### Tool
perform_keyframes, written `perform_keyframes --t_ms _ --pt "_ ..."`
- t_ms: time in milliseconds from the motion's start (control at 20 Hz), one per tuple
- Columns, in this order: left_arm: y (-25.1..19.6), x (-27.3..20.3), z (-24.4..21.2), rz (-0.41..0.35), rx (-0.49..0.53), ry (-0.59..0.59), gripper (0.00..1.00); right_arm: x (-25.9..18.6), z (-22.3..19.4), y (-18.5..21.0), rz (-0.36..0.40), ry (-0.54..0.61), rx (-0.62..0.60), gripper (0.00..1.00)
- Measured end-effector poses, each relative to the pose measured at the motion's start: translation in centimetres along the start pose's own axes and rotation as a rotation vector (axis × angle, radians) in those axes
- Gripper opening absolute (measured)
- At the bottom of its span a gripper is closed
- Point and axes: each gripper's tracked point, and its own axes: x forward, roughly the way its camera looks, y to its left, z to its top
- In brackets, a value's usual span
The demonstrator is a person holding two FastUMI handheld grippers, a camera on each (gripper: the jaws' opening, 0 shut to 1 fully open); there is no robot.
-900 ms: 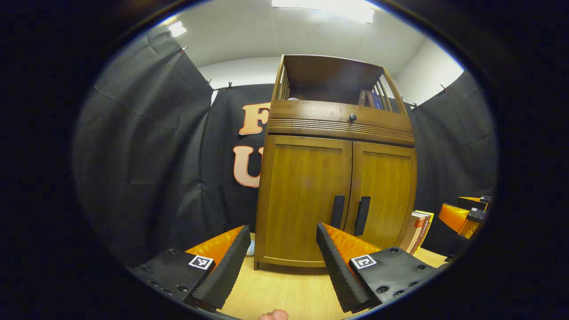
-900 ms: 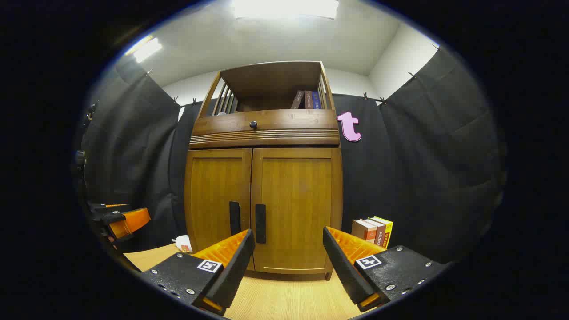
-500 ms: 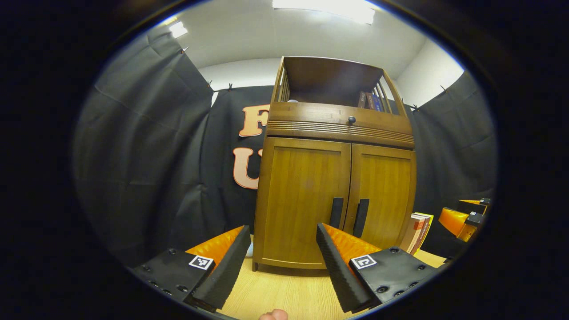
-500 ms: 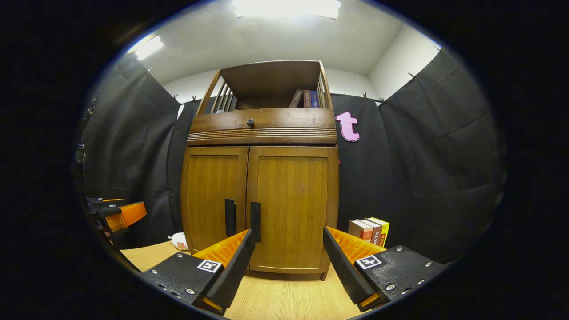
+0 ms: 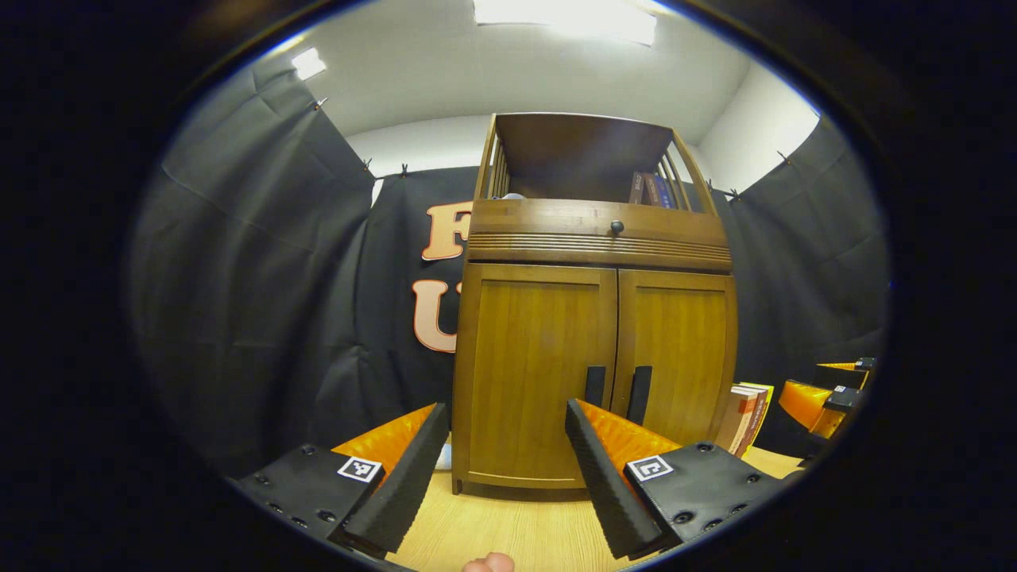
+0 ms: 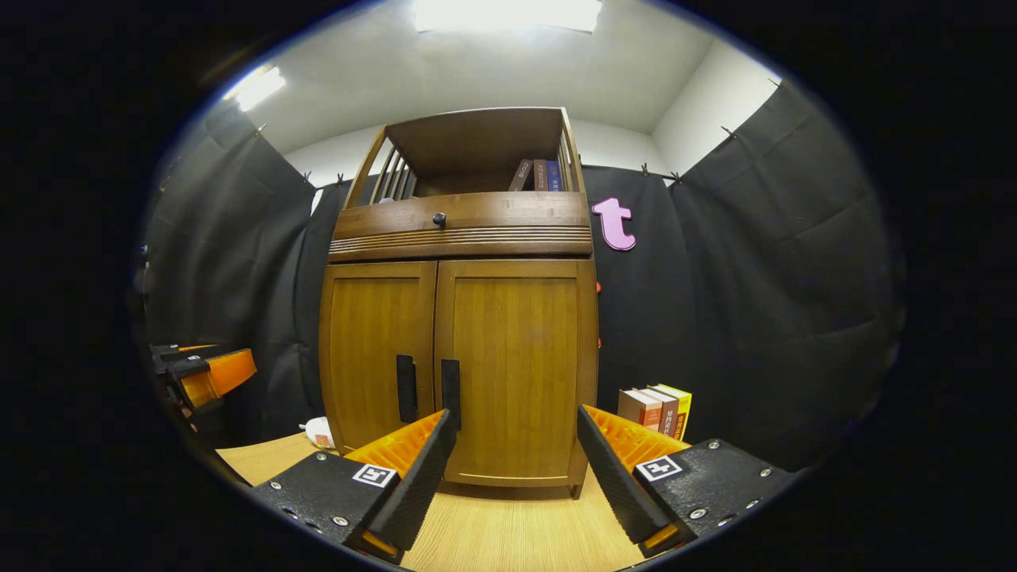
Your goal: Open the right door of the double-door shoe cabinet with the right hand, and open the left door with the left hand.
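Note:
A brown wooden shoe cabinet stands on a light wood table, both doors closed. The left door and right door each carry a dark vertical handle at the centre seam: left handle, right handle. My left gripper is open, short of the left door, nothing between its fingers. My right gripper is open before the right door, also apart from it. The right gripper also appears at the far right of the left gripper view, the left gripper at the far left of the right gripper view.
Several upright books stand on the table to the cabinet's right. A small white object lies by its left foot. Books sit on the open top shelf. Black cloth walls close in both sides and the back.
The cabinet has shifted slightly lower and left in both views as the two grippers drifted. Both grippers stay open and both doors stay closed.

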Motion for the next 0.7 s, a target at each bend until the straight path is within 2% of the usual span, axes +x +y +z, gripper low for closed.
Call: perform_keyframes --t_ms 100,200,350,400,450,650,700 --pt "-0.1 0.0 0.0 -0.002 0.005 0.001 0.96 0.0 -0.1 0.1 0.001 0.003 -0.001 1.00" --pt "0.3 -0.4 0.3 -0.002 0.007 0.000 0.93 -0.1 -0.1 0.2 0.004 0.007 -0.003 1.00" --pt "0.3 -0.5 -0.1 0.003 0.002 0.007 0.96 -0.2 0.0 1.5 0.047 0.002 -0.001 1.00" --pt "0.4 -0.4 -0.1 0.007 0.002 0.009 0.96 -0.2 0.3 1.9 0.062 -0.007 -0.002 0.94" --pt "0.5 -0.4 -0.1 0.010 0.003 0.009 0.93 0.0 0.4 2.1 0.068 -0.013 -0.007 0.94" --pt "0.9 -0.6 0.1 0.019 0.005 0.004 0.93 1.9 0.4 3.1 0.082 -0.018 0.023 0.94" --pt "1.0 -0.6 0.1 0.021 0.006 0.005 0.96 2.9 0.6 3.1 0.080 -0.023 0.026 0.94"
